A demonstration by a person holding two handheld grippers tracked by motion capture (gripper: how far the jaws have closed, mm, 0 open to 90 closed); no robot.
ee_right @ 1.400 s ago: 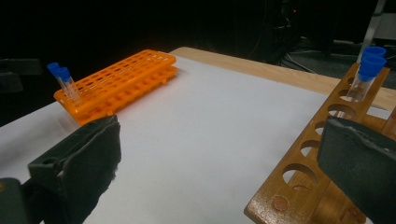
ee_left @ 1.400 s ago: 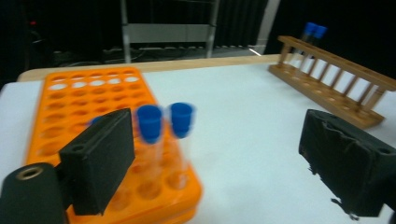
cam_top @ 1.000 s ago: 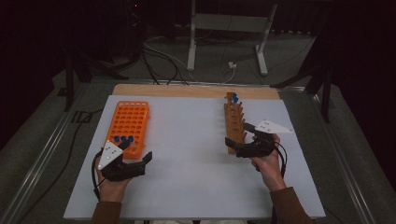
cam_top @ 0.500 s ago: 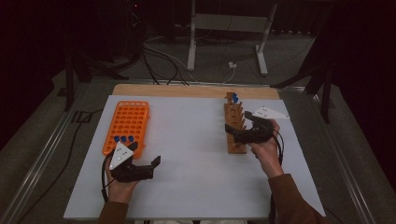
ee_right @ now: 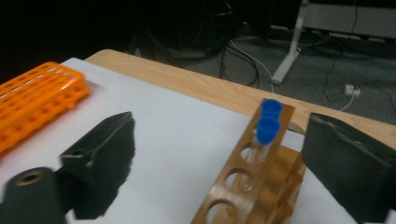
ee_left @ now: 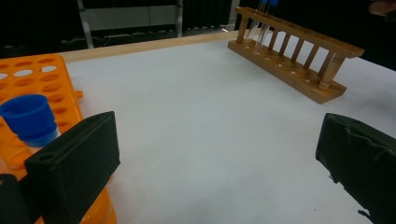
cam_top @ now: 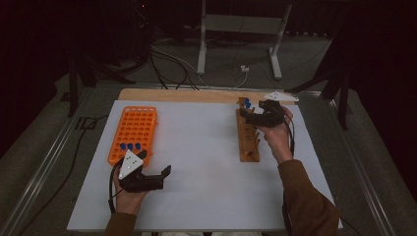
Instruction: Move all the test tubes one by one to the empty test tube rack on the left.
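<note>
An orange tube rack lies at the left of the white mat, with blue-capped tubes in its near row. Just in front of it my left gripper stands open and empty, pointing right. A wooden rack stands at the right, holding two blue-capped tubes at its far end. My right gripper is at that end; its jaws have just been closing and stand wide on either side of the tubes, touching neither.
The white mat covers the table, and a wooden strip shows along its far edge. Behind the table are a metal stand and cables on the floor. Bare mat lies between the two racks.
My right gripper has travelled away from the person along the wooden rack to its far end. The left gripper has barely shifted.
</note>
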